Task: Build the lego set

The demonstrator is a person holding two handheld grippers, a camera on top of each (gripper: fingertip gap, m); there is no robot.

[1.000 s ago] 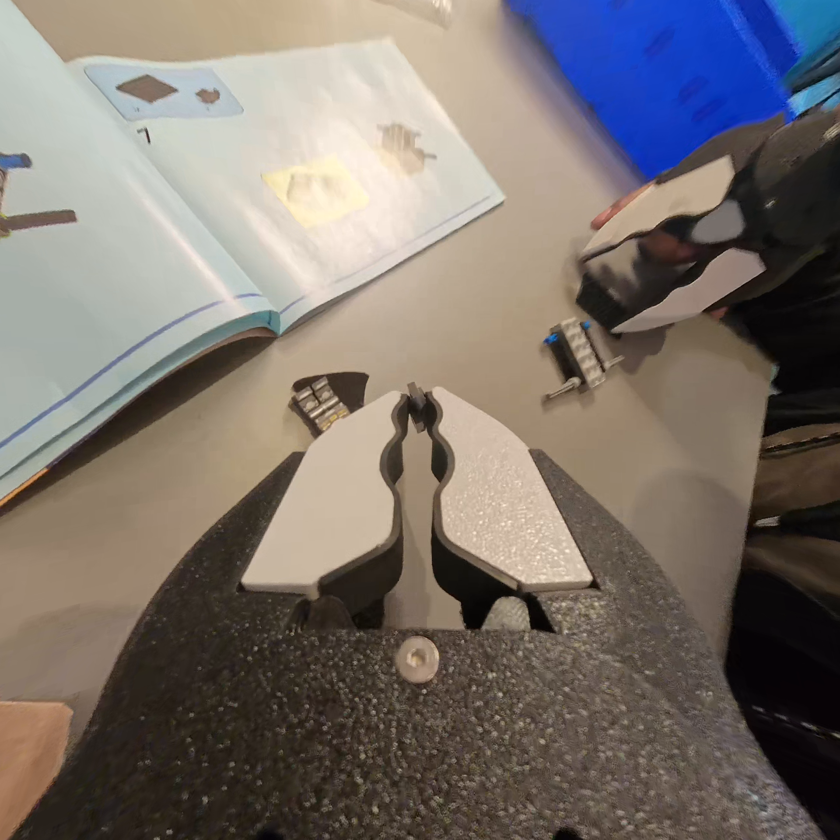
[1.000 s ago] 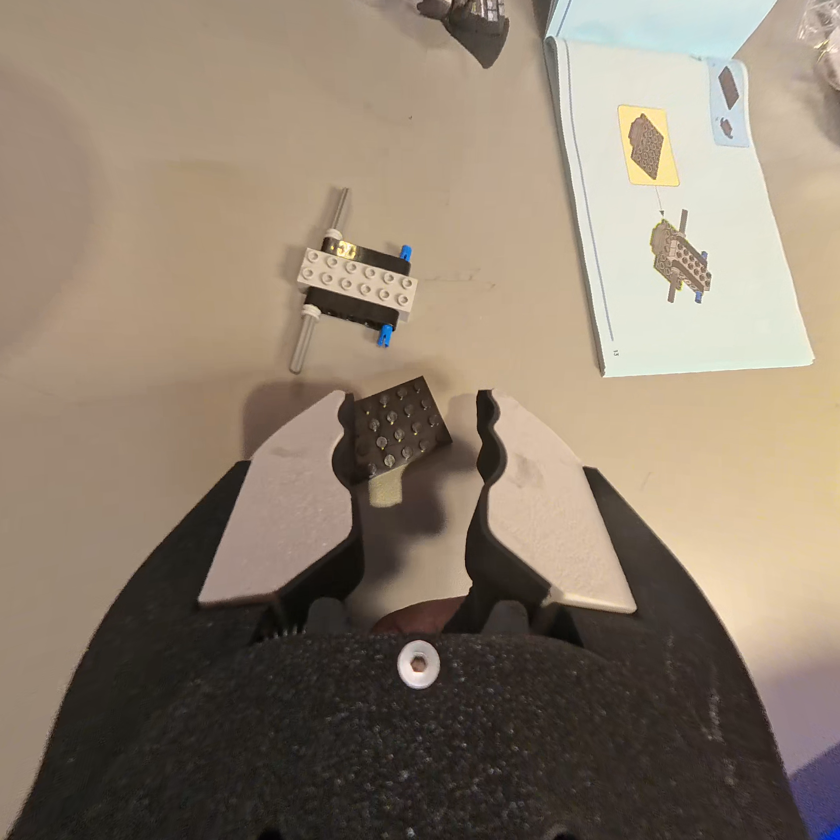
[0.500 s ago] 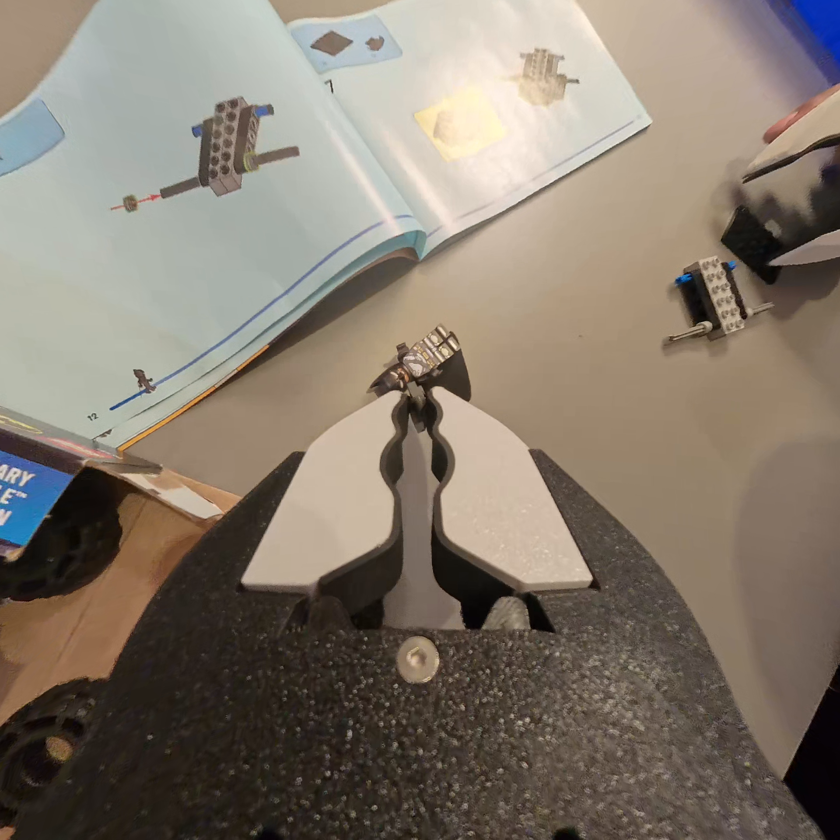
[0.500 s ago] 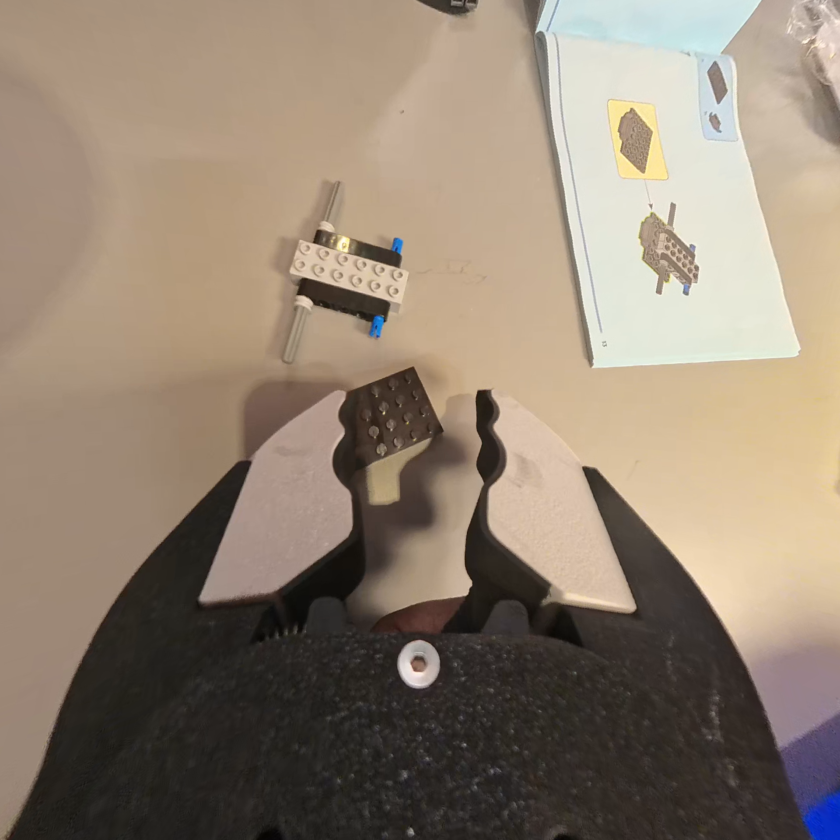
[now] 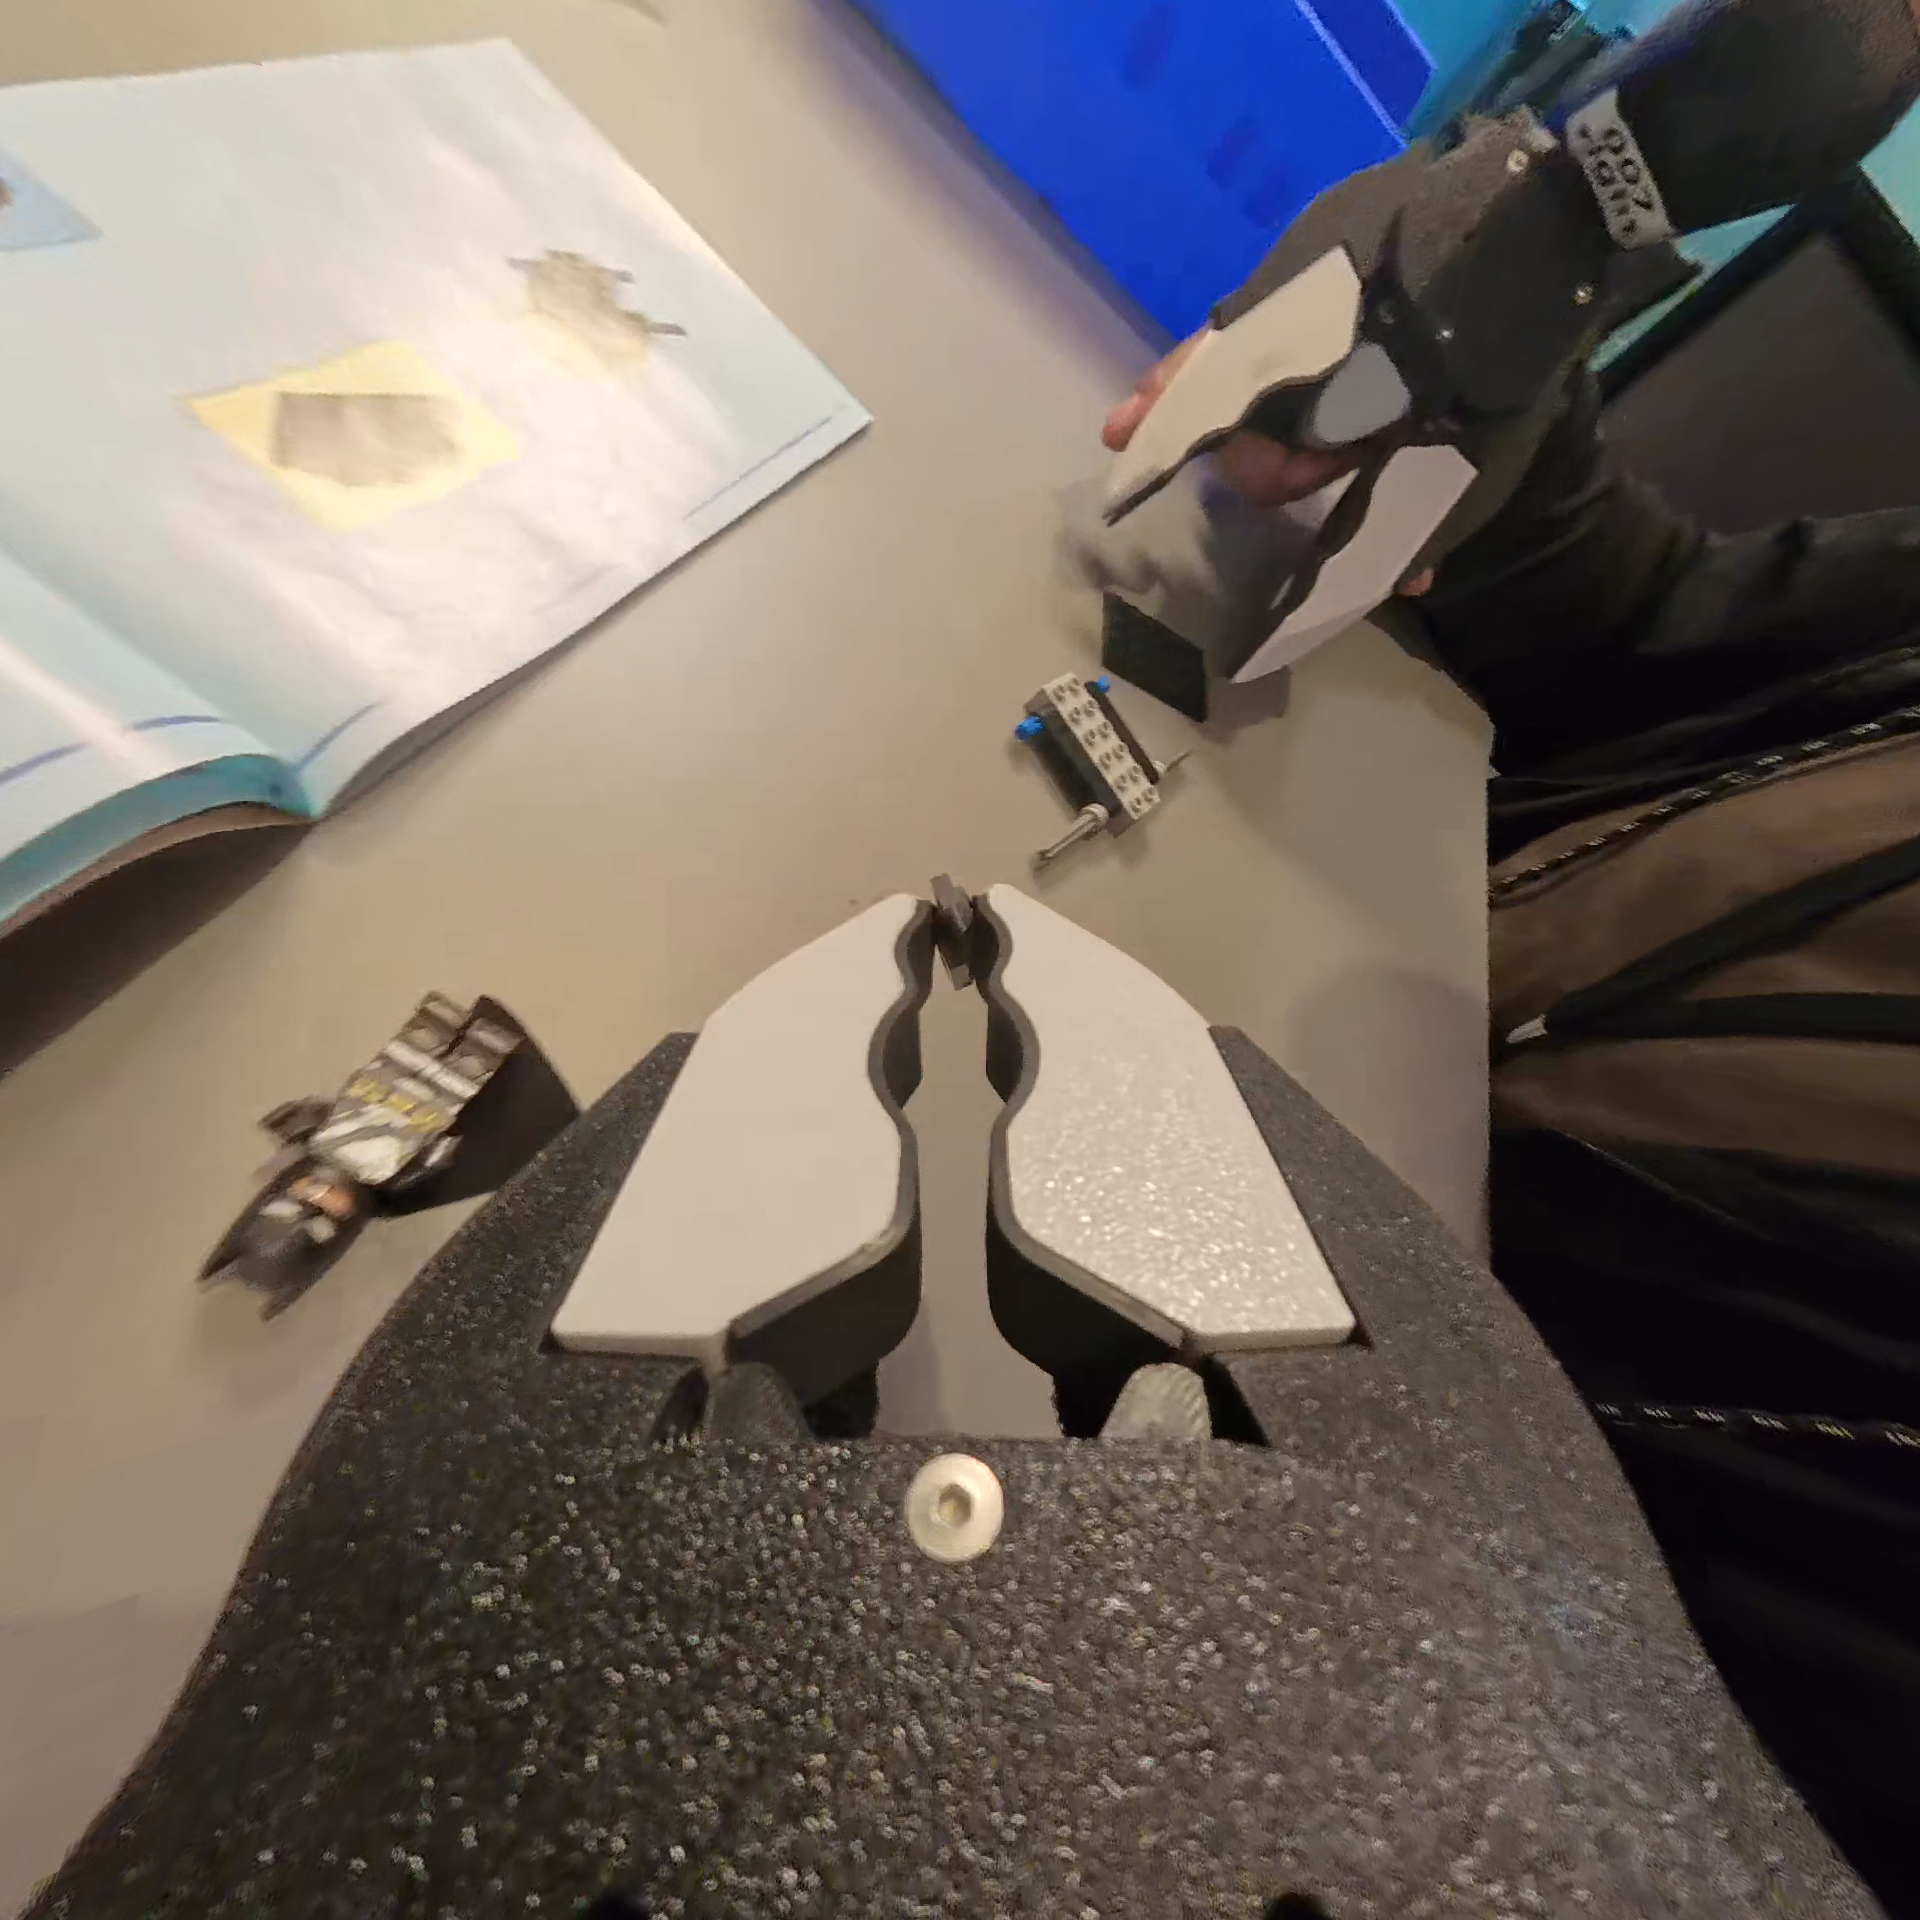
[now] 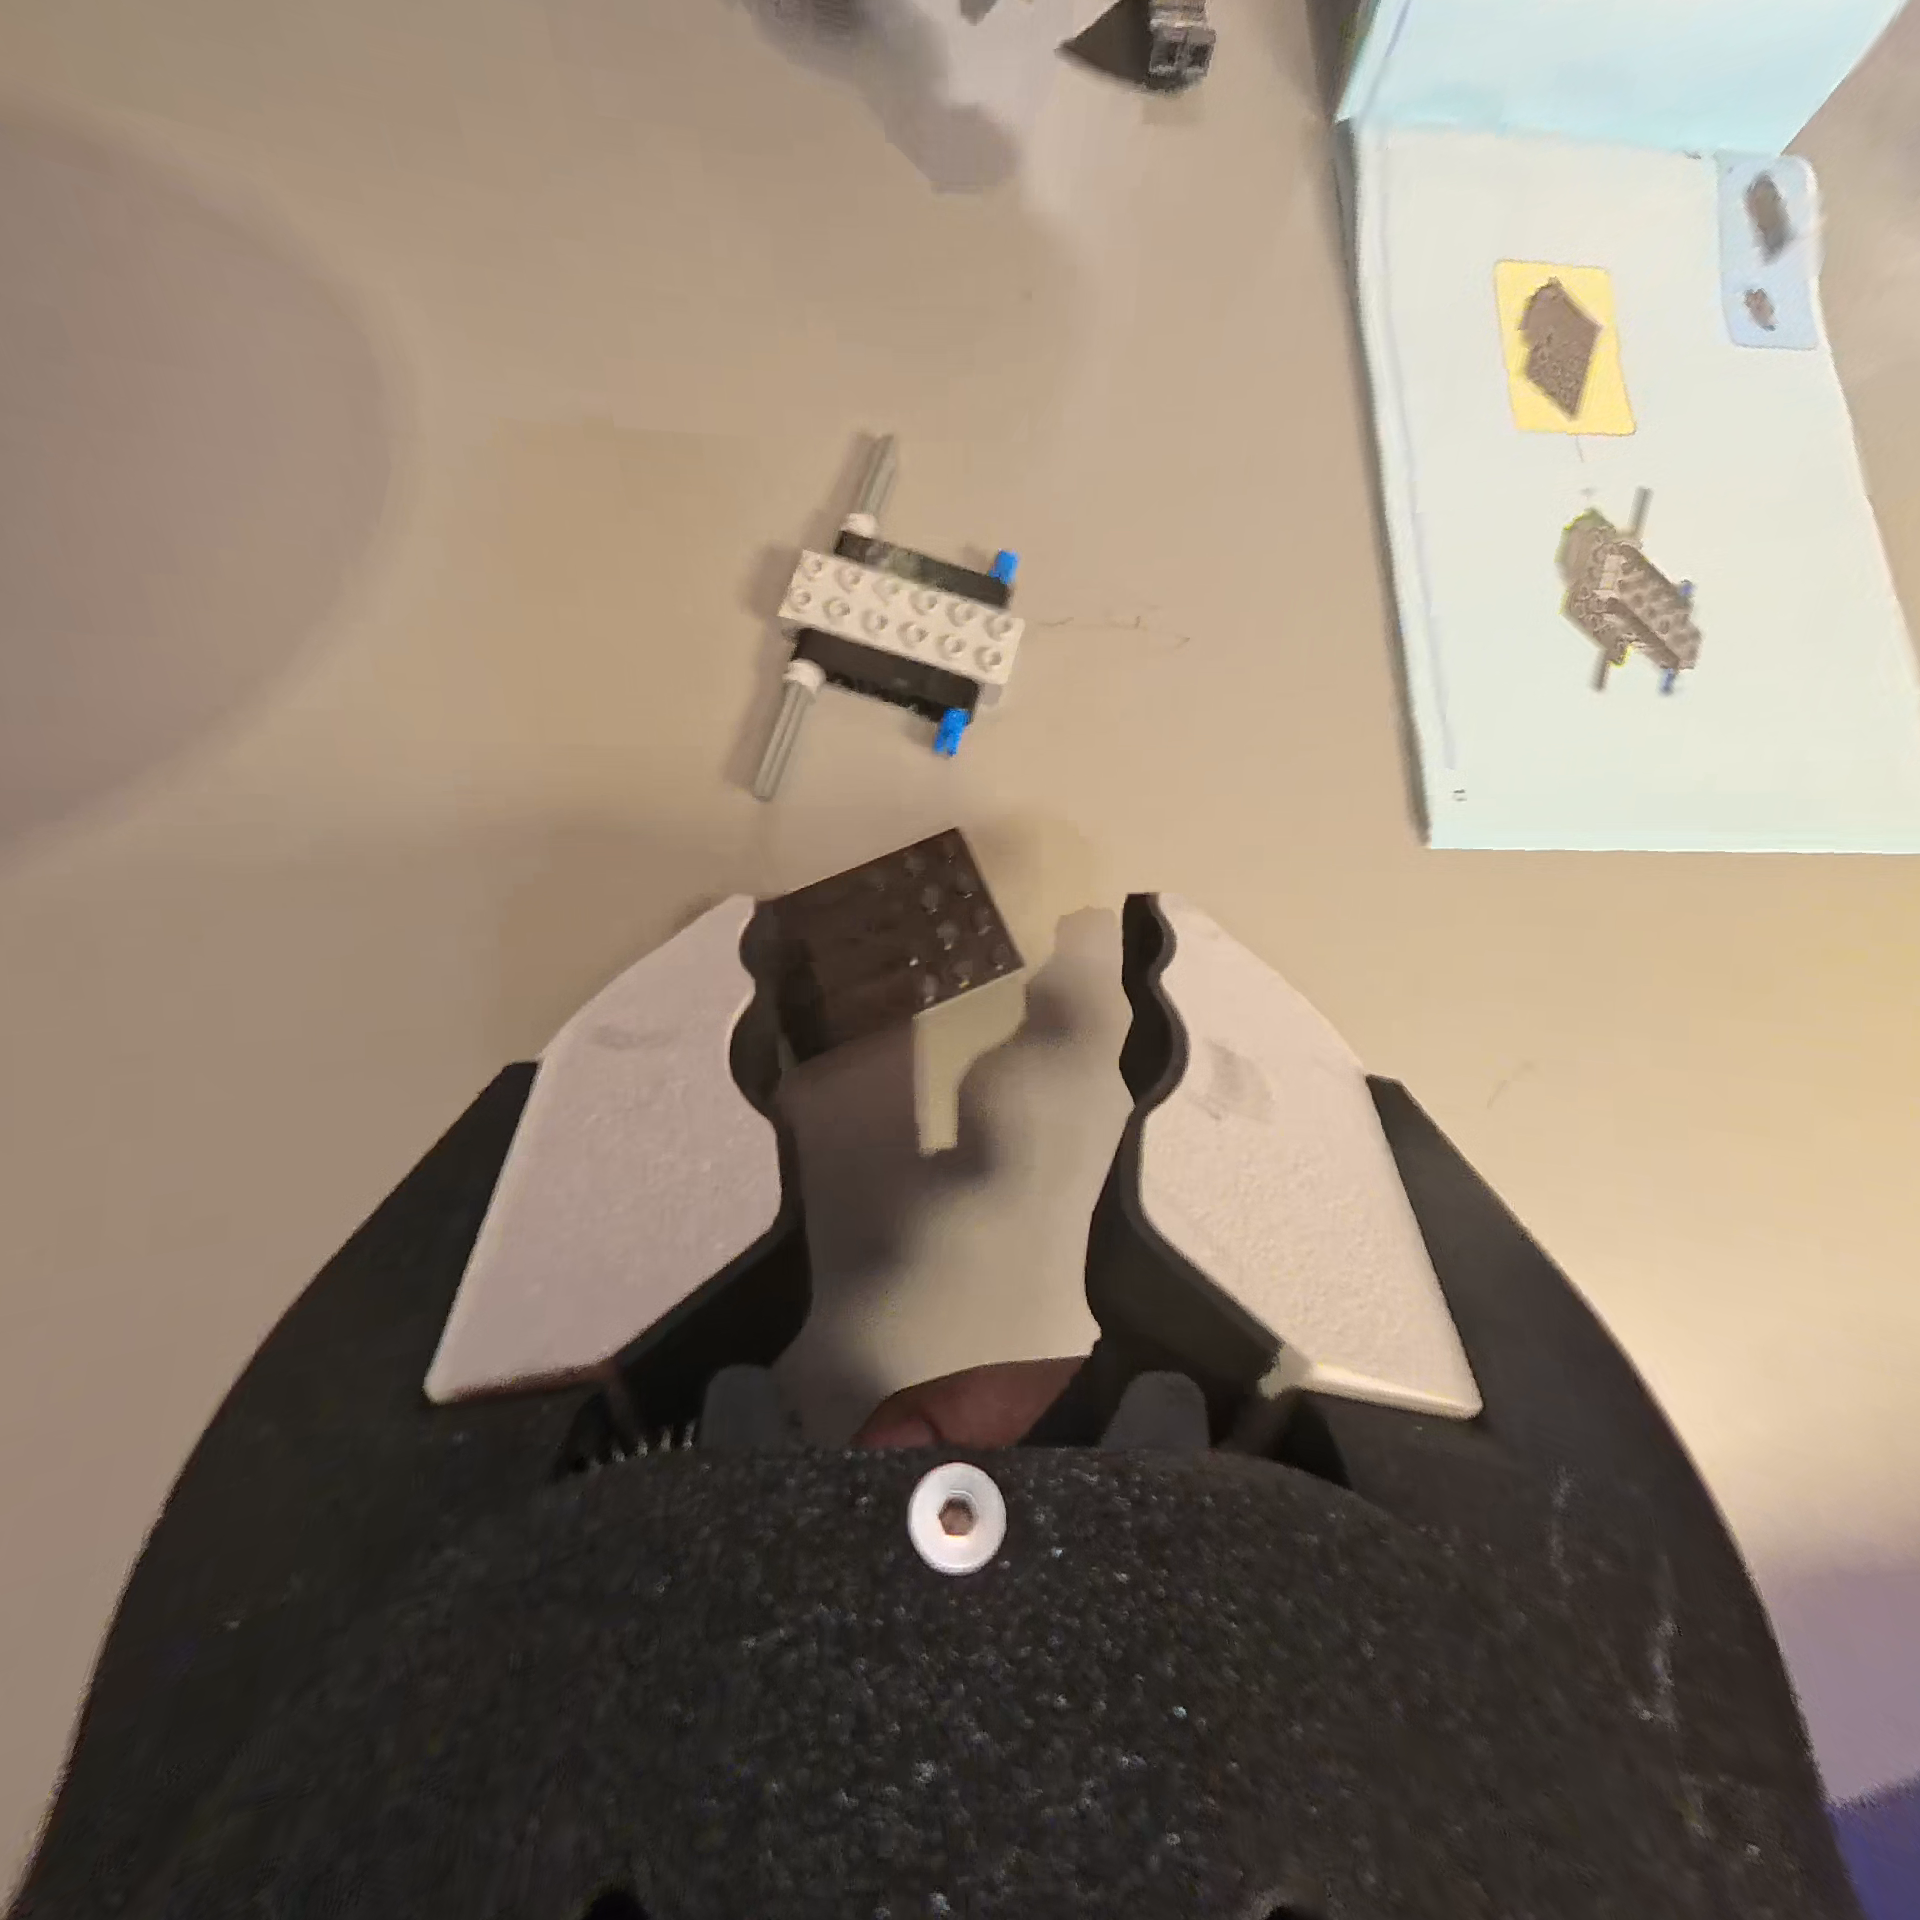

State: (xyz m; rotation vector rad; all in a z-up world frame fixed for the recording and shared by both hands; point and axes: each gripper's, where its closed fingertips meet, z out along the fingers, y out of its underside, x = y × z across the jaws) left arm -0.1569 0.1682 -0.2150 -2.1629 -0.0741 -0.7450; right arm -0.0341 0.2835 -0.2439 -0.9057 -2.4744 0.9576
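Observation:
My left gripper (image 5: 951,920) is shut on a small dark grey piece (image 5: 951,935) pinched at its fingertips, above the table. My right gripper (image 6: 945,914) is open. A dark studded plate (image 6: 894,945) sits tilted between its fingers, against the left finger (image 6: 665,1049); the right finger (image 6: 1247,1091) stands clear of it. The left wrist view shows that gripper (image 5: 1174,587) at the upper right with the plate (image 5: 1153,649) low at the table. A small assembly, a light grey brick on black with blue pins and a grey axle (image 6: 899,623), lies just beyond the plate; it also shows in the left wrist view (image 5: 1101,753).
An open light blue instruction booklet (image 5: 312,364) lies at the left; it also shows in the right wrist view (image 6: 1610,520). A dark toy figure (image 5: 364,1143) lies left of my left gripper. A blue box (image 5: 1143,125) stands at the back. A person's dark clothing (image 5: 1714,1039) fills the right edge. Some 20 centimetres of space lies between my two pairs of fingers.
My left gripper swung toward the booklet and back to the right, still pinching the small piece. My right gripper's fingers spread wider; the plate stays against the left finger.

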